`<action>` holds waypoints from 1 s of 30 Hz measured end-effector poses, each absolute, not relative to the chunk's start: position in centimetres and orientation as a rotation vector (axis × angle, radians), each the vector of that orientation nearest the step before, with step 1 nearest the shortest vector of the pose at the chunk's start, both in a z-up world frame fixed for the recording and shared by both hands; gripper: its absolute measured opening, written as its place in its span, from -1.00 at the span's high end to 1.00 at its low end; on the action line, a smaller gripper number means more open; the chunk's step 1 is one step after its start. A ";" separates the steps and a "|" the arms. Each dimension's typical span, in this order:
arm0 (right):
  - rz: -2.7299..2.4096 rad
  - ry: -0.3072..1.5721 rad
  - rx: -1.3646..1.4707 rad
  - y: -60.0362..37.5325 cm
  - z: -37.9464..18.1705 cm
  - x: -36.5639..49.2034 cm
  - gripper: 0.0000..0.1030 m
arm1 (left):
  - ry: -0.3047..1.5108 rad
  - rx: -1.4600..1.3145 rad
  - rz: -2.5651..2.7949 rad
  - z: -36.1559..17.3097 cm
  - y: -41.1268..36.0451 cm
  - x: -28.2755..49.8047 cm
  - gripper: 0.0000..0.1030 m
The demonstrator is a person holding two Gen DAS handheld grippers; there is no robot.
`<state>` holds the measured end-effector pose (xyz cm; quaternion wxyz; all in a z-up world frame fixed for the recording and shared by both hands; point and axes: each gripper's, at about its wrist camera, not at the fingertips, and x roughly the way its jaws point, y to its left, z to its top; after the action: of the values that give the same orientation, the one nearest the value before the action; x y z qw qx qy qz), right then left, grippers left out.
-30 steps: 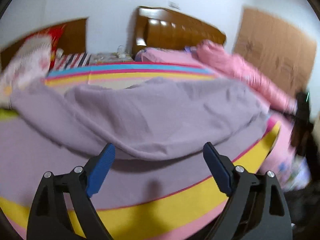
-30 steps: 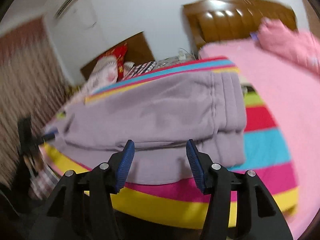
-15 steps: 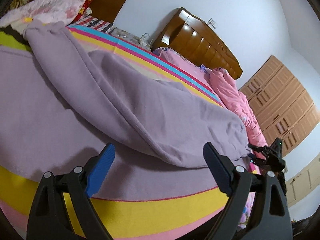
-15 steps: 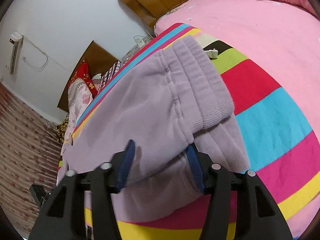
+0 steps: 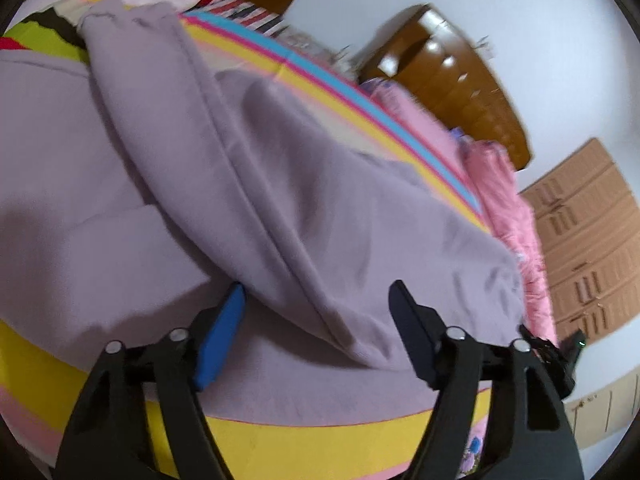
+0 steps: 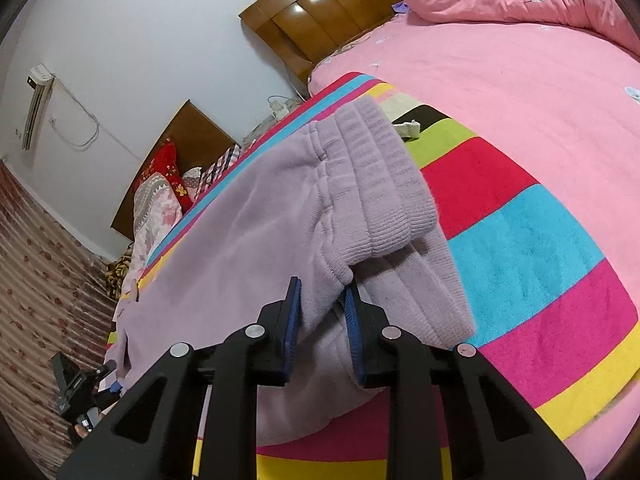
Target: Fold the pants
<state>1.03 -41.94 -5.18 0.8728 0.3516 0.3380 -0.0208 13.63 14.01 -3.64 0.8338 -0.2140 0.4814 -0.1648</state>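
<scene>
Lying folded lengthwise on the striped blanket (image 6: 532, 248) of the bed: lilac fleece pants (image 5: 304, 216), soft and matte. Showing only in the right wrist view: ribbed waistband (image 6: 384, 184), with the right gripper (image 6: 322, 312) just closing, pads pinching its doubled edge. Showing only in the left wrist view: smooth leg fold between the left gripper (image 5: 320, 304) jaws, closing but standing apart.

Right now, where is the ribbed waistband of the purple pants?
In the right wrist view the ribbed waistband lies mid-frame on the striped blanket, just above the right gripper, whose jaws have been closing on the pants fabric beside it.
</scene>
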 end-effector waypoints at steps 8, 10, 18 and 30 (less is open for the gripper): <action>-0.037 0.694 0.708 -41.5 -4.5 0.7 0.58 | 0.995 -0.352 -0.340 -2.1 13.3 14.6 0.82; -0.026 0.682 0.698 -41.5 -3.4 0.9 0.62 | 0.922 -0.379 -0.395 -0.2 13.8 14.7 0.83; 0.041 0.551 0.673 -40.5 2.0 -1.5 0.63 | 0.684 -0.361 -0.478 8.0 15.1 12.4 0.83; 0.014 0.704 0.733 -40.7 -4.6 -4.0 0.71 | 0.852 -0.430 -0.406 -1.2 17.1 10.0 0.83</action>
<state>-3.98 -40.65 -4.58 0.8735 0.3509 0.3372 0.0065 9.95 17.15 -1.17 0.8686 -0.2055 0.4070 -0.1941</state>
